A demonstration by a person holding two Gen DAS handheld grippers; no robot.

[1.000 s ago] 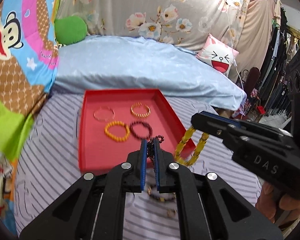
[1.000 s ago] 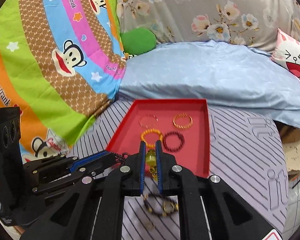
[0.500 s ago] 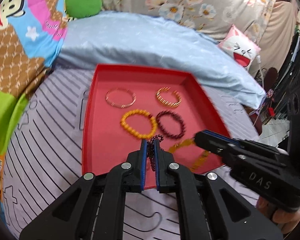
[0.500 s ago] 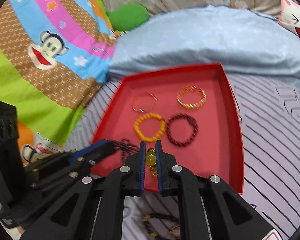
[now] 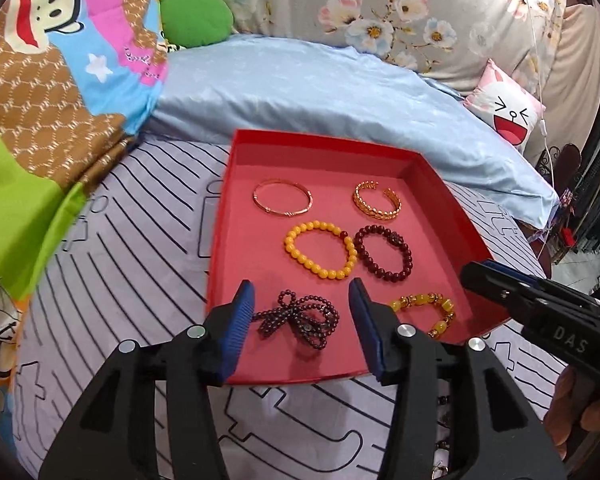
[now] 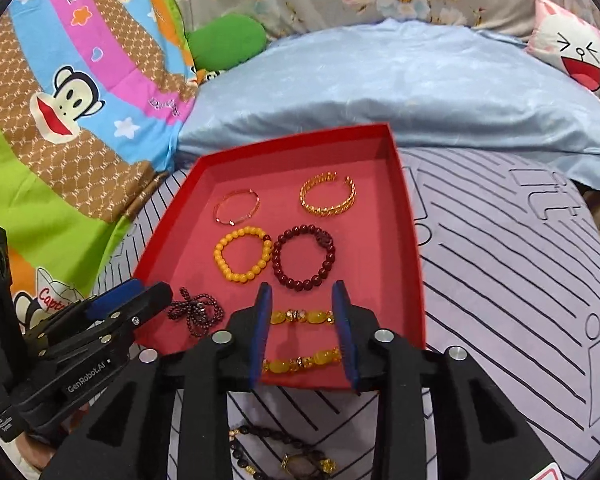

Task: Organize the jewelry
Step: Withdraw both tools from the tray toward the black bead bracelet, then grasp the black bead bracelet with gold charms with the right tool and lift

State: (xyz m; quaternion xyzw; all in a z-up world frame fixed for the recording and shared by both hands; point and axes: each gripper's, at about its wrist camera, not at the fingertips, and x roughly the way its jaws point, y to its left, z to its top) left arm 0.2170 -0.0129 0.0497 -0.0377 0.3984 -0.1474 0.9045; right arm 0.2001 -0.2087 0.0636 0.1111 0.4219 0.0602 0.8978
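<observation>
Left tool (image 5: pixel 300 296) jaws just opened, spread around the tangled dark purple bead string (image 5: pixel 300 318) lying loose in the shallow red tray (image 5: pixel 440 184). Right tool (image 6: pixel 302 298) likewise spread (pads clear) around the released yellow amber bead bracelet (image 6: pixel 302 316), tray's near edge.

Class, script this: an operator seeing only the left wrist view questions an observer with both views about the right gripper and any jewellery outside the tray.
Operator: Is the right gripper gripping anything?
Observer: No. The right gripper has jaws that were just opening; they straddle the yellow amber-bead bracelet lying in the red cardboard tray.
Operator: Anything left outside?
Observer: A dark beaded strand with gold charms lies on the striped sheet.
</observation>
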